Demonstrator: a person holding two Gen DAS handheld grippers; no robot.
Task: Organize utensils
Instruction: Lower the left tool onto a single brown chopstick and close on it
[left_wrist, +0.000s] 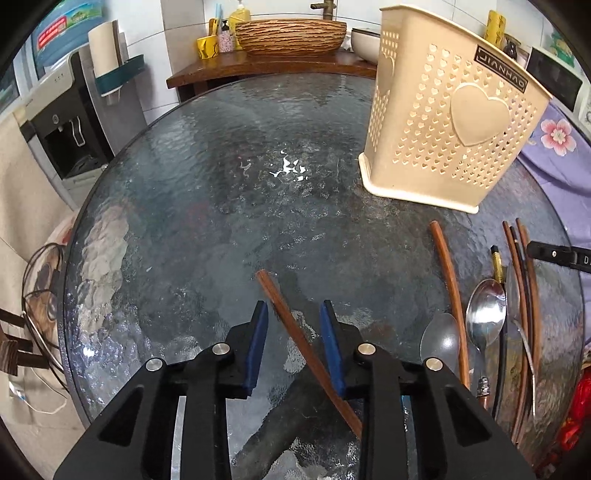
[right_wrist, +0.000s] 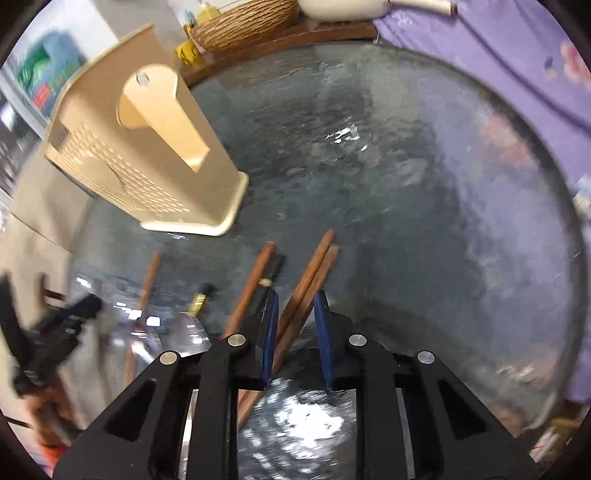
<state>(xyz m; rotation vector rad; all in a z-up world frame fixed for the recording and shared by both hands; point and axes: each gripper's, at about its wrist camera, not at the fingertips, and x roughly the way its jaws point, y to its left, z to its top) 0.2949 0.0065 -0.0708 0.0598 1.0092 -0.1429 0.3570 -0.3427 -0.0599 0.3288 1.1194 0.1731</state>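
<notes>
A beige perforated utensil holder (left_wrist: 447, 125) stands on the round glass table (left_wrist: 221, 177); it also shows in the right wrist view (right_wrist: 147, 155). My left gripper (left_wrist: 294, 308) is open, its blue pads either side of a brown chopstick (left_wrist: 295, 328) lying on the glass. My right gripper (right_wrist: 294, 297) is open around a pair of brown chopsticks (right_wrist: 310, 280). Another brown chopstick (right_wrist: 251, 288) and a dark one lie just left of it. Spoons (left_wrist: 484, 314), a chopstick (left_wrist: 448, 280) and more chopsticks (left_wrist: 524, 280) lie at the right of the left wrist view.
A wooden shelf (left_wrist: 266, 66) with a woven basket (left_wrist: 291, 35) and bottles stands behind the table. A water dispenser (left_wrist: 55, 122) is at the left. Purple flowered cloth (right_wrist: 498, 66) borders the table's right side. The right wrist view is blurred.
</notes>
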